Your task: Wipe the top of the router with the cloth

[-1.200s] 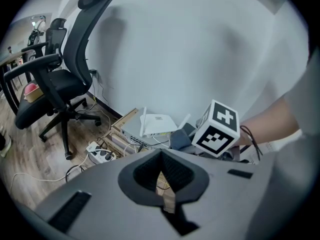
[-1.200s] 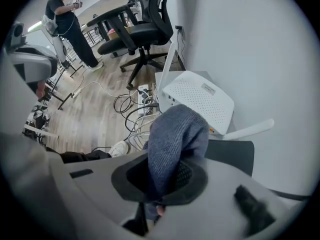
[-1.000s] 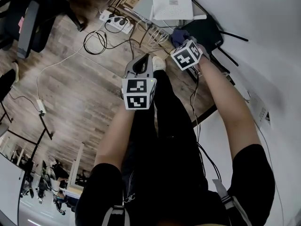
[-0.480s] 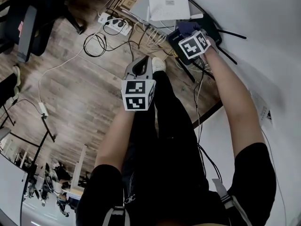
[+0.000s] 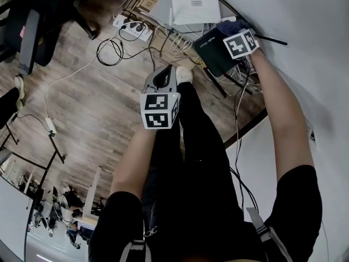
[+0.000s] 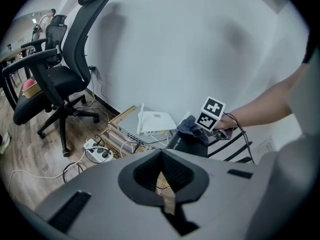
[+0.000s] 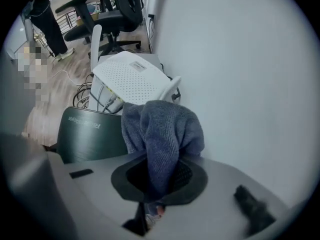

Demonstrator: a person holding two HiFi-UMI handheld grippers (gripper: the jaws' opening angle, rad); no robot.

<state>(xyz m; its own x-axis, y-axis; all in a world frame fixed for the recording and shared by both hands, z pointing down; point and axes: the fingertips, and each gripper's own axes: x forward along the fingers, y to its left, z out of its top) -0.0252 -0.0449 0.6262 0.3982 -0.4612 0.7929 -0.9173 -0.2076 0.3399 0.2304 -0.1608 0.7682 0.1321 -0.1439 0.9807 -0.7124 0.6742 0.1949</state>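
Observation:
A black router (image 5: 215, 51) lies on the floor by the wall, beside a white router (image 5: 196, 7). My right gripper (image 5: 235, 33) is shut on a blue-grey cloth (image 7: 162, 129), which drapes over its jaws. The cloth (image 5: 232, 25) rests at the black router's far edge near the wall. In the right gripper view the black router (image 7: 92, 134) shows at the left of the cloth, with the white router (image 7: 132, 79) behind. My left gripper (image 5: 162, 79) hangs over the floor to the left, shut on nothing. The left gripper view shows the cloth (image 6: 192, 127) on the black router (image 6: 186, 143).
A white power strip (image 5: 133, 29) and tangled cables (image 5: 112, 51) lie on the wood floor left of the routers. Black antennas (image 5: 270, 39) stick out toward the white wall (image 5: 311, 48). Office chairs (image 6: 65, 74) stand further left. A shoe (image 5: 184, 74) sits near the left gripper.
My right gripper has carried the cloth across the black router's top toward the wall and upward in the head view. The left gripper has barely moved.

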